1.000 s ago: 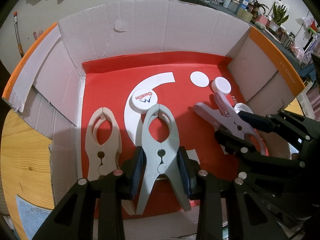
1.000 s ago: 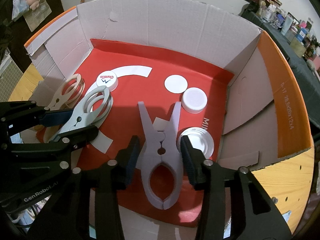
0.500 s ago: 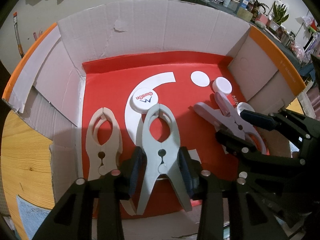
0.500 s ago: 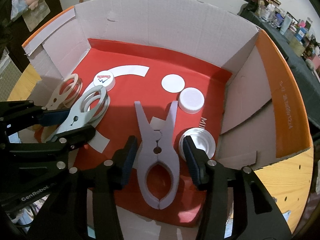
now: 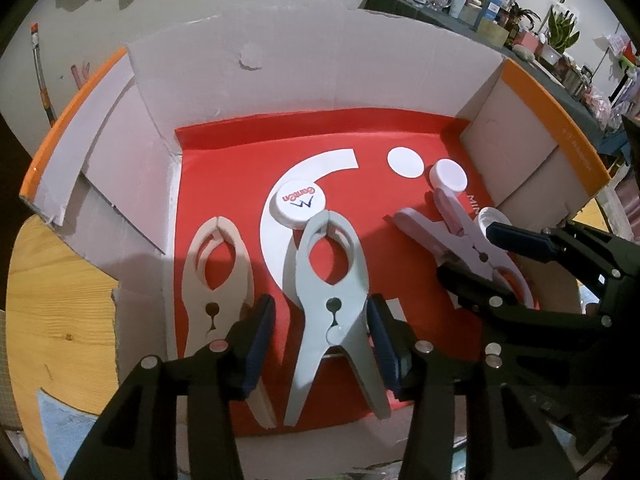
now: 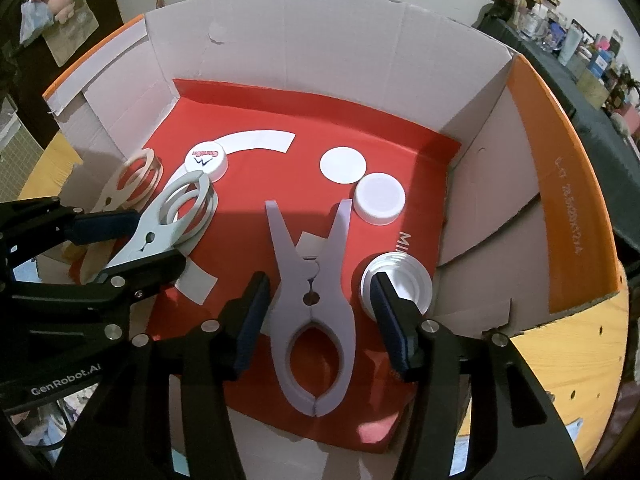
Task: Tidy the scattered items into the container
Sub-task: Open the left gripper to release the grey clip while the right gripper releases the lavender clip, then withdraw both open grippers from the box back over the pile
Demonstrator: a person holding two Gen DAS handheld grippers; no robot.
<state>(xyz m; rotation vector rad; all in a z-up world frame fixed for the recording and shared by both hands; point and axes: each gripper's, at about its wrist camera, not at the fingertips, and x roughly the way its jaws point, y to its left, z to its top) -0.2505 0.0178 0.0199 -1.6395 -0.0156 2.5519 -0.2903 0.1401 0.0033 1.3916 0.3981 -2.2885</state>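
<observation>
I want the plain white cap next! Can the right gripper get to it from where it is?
Probably yes. The right gripper is open over the lilac clip, and the plain white cap sits just beyond, on the box floor. Nothing covers it, though the clip's handle tip lies close beside it.

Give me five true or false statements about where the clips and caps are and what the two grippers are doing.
1. Three clips lie in the box. True: beige clip, grey clip, lilac clip.
2. The left gripper is clamped on the grey clip. False: its jaws stand open either side.
3. The right gripper straddles the lilac clip. True.
4. The logo cap sits outside the box. False: it is inside.
5. The plain cap is black. False: white.
</observation>
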